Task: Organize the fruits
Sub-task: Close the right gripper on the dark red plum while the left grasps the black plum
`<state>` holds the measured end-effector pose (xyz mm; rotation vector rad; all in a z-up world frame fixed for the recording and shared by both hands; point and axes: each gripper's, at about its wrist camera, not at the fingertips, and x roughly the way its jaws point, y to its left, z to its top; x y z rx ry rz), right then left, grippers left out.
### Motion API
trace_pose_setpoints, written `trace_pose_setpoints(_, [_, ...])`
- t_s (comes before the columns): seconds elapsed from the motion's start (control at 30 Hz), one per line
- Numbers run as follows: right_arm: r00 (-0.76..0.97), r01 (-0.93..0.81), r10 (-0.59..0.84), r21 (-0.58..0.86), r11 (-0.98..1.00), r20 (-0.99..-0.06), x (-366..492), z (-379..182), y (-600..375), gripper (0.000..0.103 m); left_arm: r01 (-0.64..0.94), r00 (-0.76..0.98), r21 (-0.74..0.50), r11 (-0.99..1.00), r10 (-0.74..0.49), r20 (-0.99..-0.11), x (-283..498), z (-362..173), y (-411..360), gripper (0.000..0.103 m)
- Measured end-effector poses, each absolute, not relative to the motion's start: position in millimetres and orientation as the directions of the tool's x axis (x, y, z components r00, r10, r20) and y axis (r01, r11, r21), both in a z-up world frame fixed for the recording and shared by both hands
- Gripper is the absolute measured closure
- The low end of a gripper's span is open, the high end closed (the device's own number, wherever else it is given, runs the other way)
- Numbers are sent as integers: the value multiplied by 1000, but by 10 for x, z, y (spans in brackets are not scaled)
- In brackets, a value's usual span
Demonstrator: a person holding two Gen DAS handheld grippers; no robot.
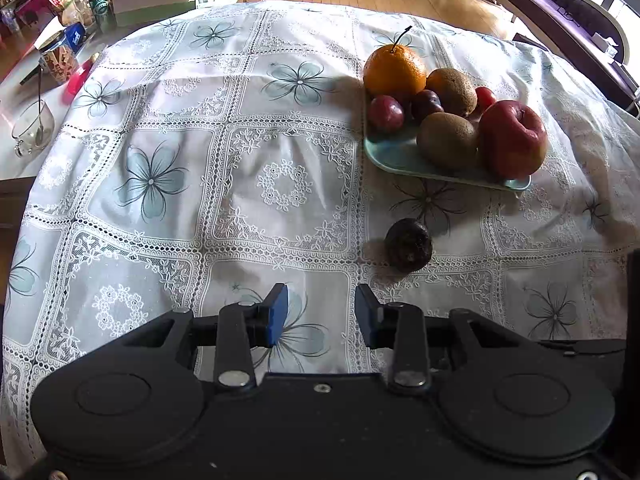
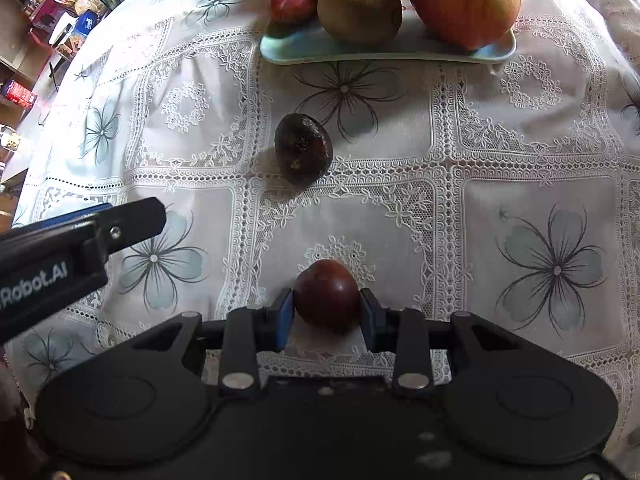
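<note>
- Right tool (image 2: 326, 314): pads clamped on dark red plum (image 2: 327, 298), low over tabletop (image 2: 520, 152).
- Left tool (image 1: 321, 312): jaws apart, nothing between.
- Right view only: held plum. Left view only: orange (image 1: 395, 71) w/ stem.
- Dark wrinkled fruit (image 2: 303, 148) lies loose near teal tray (image 2: 384, 50).
- Tray holds apple (image 1: 513, 139), kiwis, small plums.

White lace tablecloth (image 1: 248, 184) with grey-blue flowers; pale teal plate (image 1: 396, 156); red apple (image 1: 512, 140)
</note>
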<state>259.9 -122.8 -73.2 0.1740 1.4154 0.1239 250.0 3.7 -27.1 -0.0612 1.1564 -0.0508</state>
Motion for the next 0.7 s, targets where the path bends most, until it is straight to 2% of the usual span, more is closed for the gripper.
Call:
trace_pose_setpoints(0.23, [327, 57, 0, 20, 998, -945, 2327, -408, -1398, 67, 101, 458, -18, 995, -63, -886, 2576, -160, -295, 58])
trace_pose_setpoints(0.43, [368, 120, 30, 79, 990, -929, 2147, -259, -1807, 67, 193, 466, -10, 981, -101, -879, 2671, -260, -669, 56])
trace_pose_setpoints(0.7, [401, 131, 49, 110, 985, -915, 1975, -219, -2002, 67, 148, 423, -39, 988, -99, -901, 2874, -604, -826, 56])
